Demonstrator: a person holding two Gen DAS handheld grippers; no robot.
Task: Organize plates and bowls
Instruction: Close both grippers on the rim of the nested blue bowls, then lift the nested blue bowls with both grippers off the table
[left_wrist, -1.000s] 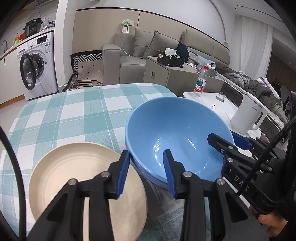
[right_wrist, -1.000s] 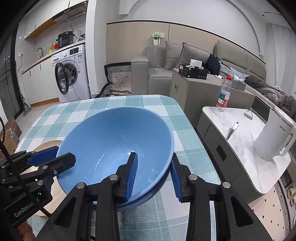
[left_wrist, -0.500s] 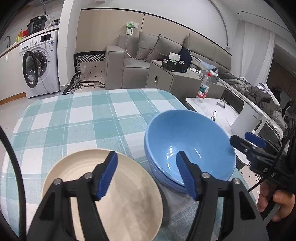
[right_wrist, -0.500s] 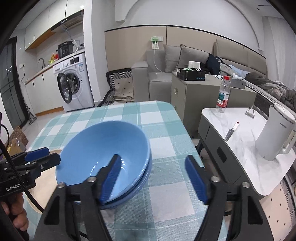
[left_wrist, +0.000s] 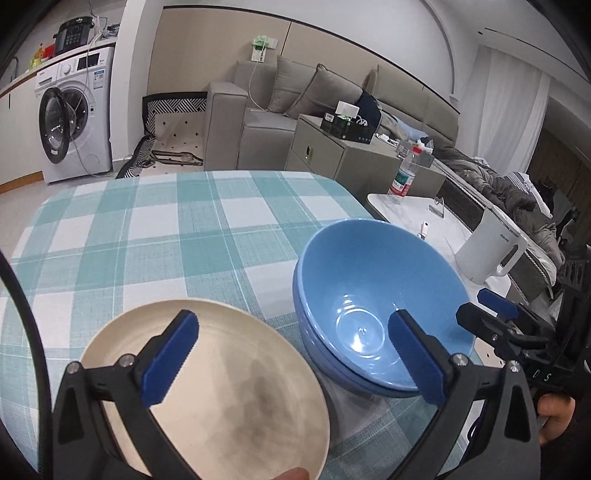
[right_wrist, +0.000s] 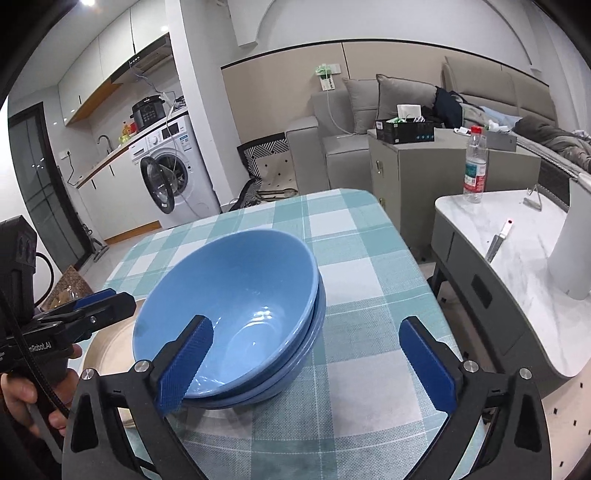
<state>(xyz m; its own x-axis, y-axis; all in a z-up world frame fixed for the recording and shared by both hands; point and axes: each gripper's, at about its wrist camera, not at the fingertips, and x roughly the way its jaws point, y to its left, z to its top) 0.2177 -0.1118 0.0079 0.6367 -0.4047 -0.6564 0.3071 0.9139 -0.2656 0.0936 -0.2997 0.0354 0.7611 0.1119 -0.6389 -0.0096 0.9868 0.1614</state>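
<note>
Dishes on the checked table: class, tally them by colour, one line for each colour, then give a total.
Blue bowls, nested in one stack: 2
Cream plate: 1
Total: 3

Stacked blue bowls (right_wrist: 236, 295) on checked tablecloth (right_wrist: 354, 280)
</note>
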